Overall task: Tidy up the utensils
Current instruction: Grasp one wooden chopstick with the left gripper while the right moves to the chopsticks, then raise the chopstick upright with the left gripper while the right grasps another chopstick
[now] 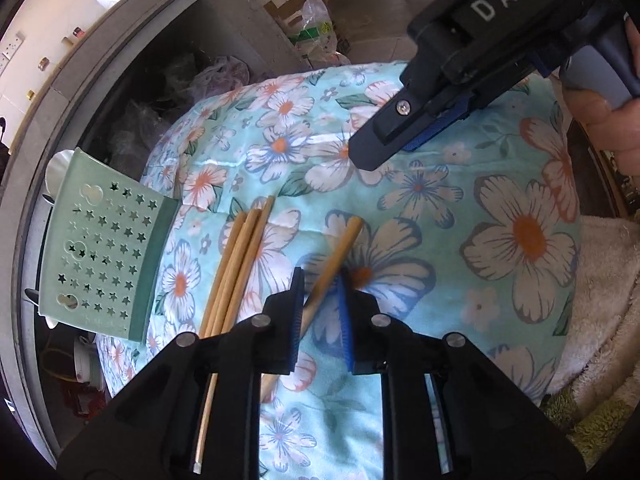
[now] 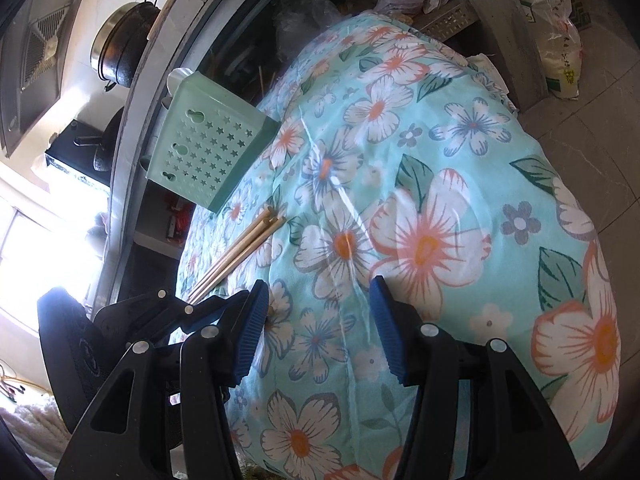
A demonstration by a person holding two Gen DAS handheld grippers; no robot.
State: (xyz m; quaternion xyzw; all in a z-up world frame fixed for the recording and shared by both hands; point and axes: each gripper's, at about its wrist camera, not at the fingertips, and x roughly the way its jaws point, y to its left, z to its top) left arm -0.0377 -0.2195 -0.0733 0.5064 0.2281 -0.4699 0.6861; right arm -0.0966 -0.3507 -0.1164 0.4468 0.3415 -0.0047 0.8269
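Several wooden chopsticks [image 1: 240, 256] lie bundled on a floral cloth [image 1: 440, 208]; they also show in the right wrist view [image 2: 244, 246]. One more chopstick [image 1: 334, 258] lies apart and passes between the blue pads of my left gripper [image 1: 320, 280], which is shut on it. A pale green perforated utensil holder [image 1: 104, 248] lies on its side at the cloth's left edge, also in the right wrist view [image 2: 208, 152]. My right gripper [image 2: 318, 308] is open and empty above the cloth; it shows in the left wrist view [image 1: 384, 148] at the upper right.
The cloth [image 2: 440, 200] covers a rounded mound. A grey counter edge [image 1: 52, 120] curves along the left with clutter under it. A black pot [image 2: 120, 44] sits on the counter. Plastic bags [image 1: 316, 28] stand on the tiled floor behind. A fluffy towel [image 1: 600, 280] lies at right.
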